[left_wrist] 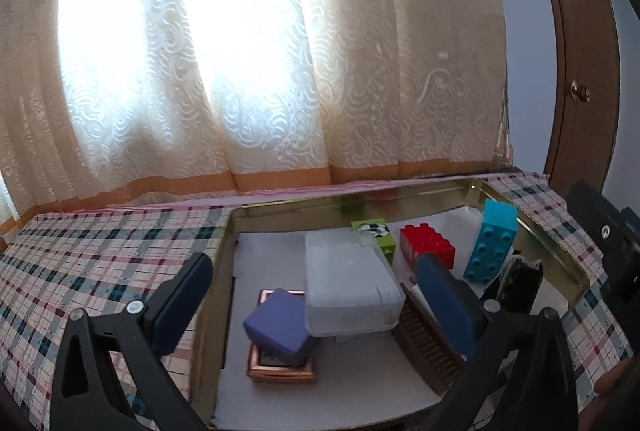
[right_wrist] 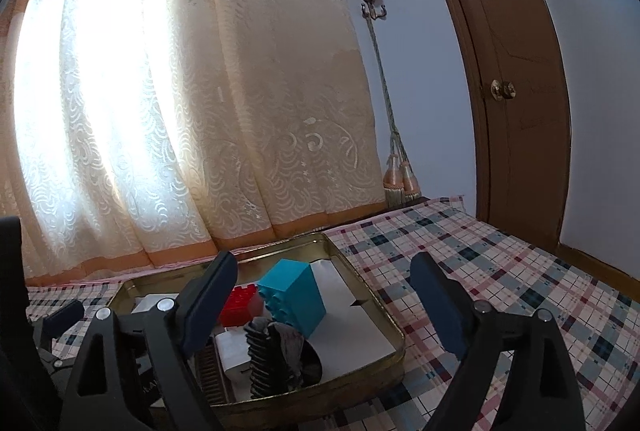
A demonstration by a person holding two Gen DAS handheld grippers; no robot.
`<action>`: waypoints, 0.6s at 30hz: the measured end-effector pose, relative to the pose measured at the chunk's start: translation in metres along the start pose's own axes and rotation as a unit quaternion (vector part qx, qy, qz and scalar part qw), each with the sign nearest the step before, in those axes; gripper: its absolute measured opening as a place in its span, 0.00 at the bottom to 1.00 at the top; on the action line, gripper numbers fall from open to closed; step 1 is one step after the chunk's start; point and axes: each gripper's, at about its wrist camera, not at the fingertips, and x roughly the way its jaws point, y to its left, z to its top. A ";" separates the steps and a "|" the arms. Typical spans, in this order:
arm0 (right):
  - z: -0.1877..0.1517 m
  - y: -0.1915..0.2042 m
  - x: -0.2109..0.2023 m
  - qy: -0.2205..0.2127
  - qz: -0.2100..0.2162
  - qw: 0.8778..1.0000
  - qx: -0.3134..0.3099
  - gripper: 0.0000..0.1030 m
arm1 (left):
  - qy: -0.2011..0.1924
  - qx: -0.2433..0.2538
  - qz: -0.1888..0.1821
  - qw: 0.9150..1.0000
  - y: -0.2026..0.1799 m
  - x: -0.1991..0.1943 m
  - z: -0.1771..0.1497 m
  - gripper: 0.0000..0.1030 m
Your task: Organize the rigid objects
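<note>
**Inspector A:** Container first. A shallow gold-coloured metal tin point(left_wrist: 576, 273) lined with white paper sits on the plaid-clothed worktop point(left_wrist: 100, 251). Contents?

**Inspector B:** In the left wrist view, a translucent white plastic box point(left_wrist: 352, 287) lies at centre. At its 8 o'clock, a purple rectangular block point(left_wrist: 280, 327) rests tilted on a copper-coloured square frame point(left_wrist: 280, 375). At the box's 1 o'clock there is a lime-green toy brick with a football print point(left_wrist: 378, 233); just beside it, at 3 o'clock, a red studded toy brick point(left_wrist: 428, 249). A turquoise studded toy brick point(left_wrist: 494, 243) stands on end, leaning towards the tin's right wall.

**Inspector A:** Anything else inside?

**Inspector B:** A brown wooden comb point(left_wrist: 424, 343) at the box's 4 o'clock, touching it, and a black ribbed hair clip point(right_wrist: 266, 359) near the front rim in the right wrist view.

**Inspector A:** Grippers?

**Inspector B:** Left gripper point(left_wrist: 316, 295): jaws wide apart, nothing pressed between them; the white box shows in the gap, one finger over the cloth, the other over the comb. Right gripper point(right_wrist: 324, 291): jaws apart, empty, straddling the tin's right rim.

**Inspector A:** Surroundings?

**Inspector B:** A cream patterned curtain point(left_wrist: 240, 71) hangs at 12 o'clock, backlit. A brown wooden door point(right_wrist: 516, 111) stands at 2 o'clock, and a tasselled tie-back cord point(right_wrist: 396, 151) hangs between them.
</note>
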 end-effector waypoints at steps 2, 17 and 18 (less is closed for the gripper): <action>-0.002 0.002 -0.004 -0.006 0.002 1.000 -0.007 0.87 | -0.006 -0.003 0.002 1.000 0.003 -0.005 -0.002 1.00; -0.006 0.012 -0.028 -0.033 0.012 0.999 -0.040 0.88 | -0.038 -0.003 0.011 0.999 0.012 -0.035 -0.012 1.00; -0.006 0.013 -0.029 -0.036 0.014 0.998 -0.040 0.88 | -0.041 -0.002 0.012 0.999 0.013 -0.038 -0.013 1.00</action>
